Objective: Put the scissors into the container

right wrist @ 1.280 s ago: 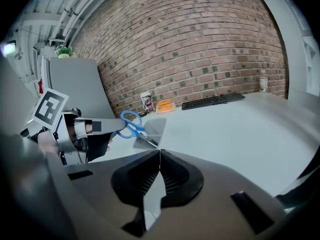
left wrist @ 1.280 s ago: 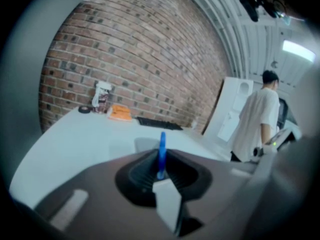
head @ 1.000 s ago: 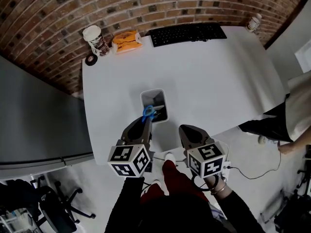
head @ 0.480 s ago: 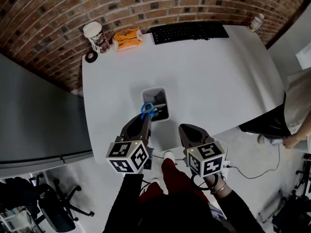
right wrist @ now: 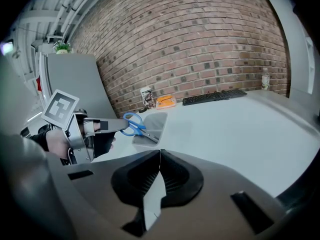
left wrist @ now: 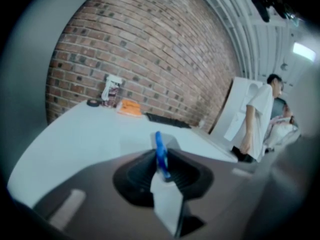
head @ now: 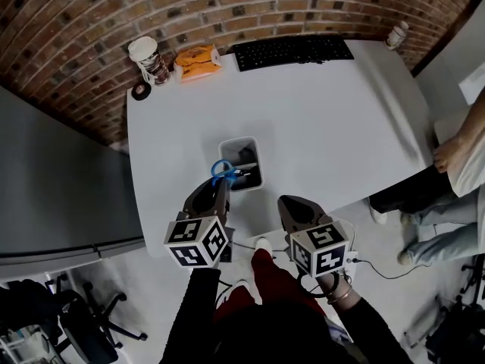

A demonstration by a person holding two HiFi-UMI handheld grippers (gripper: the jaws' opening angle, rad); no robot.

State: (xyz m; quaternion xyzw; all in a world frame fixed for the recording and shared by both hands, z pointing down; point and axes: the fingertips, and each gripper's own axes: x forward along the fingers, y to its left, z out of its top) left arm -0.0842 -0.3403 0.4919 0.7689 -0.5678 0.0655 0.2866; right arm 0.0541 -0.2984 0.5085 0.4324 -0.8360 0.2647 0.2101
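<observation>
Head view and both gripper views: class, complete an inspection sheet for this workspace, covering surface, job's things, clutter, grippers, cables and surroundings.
Surface: white table, no spills seen.
Job's things: container near the table's front edge; blue-handled scissors above it, blades slanting down into it.
Clutter: paper cup, tape roll, orange packet, keyboard, bottle, all along the far edge.
Grippers: left gripper holds the scissors' handle, and its jaws have just been opening; right gripper has its jaws together, empty.
Cables: one cable on the floor beside the right gripper.
Surroundings: brick wall, grey cabinet, office chair, a person's leg.
</observation>
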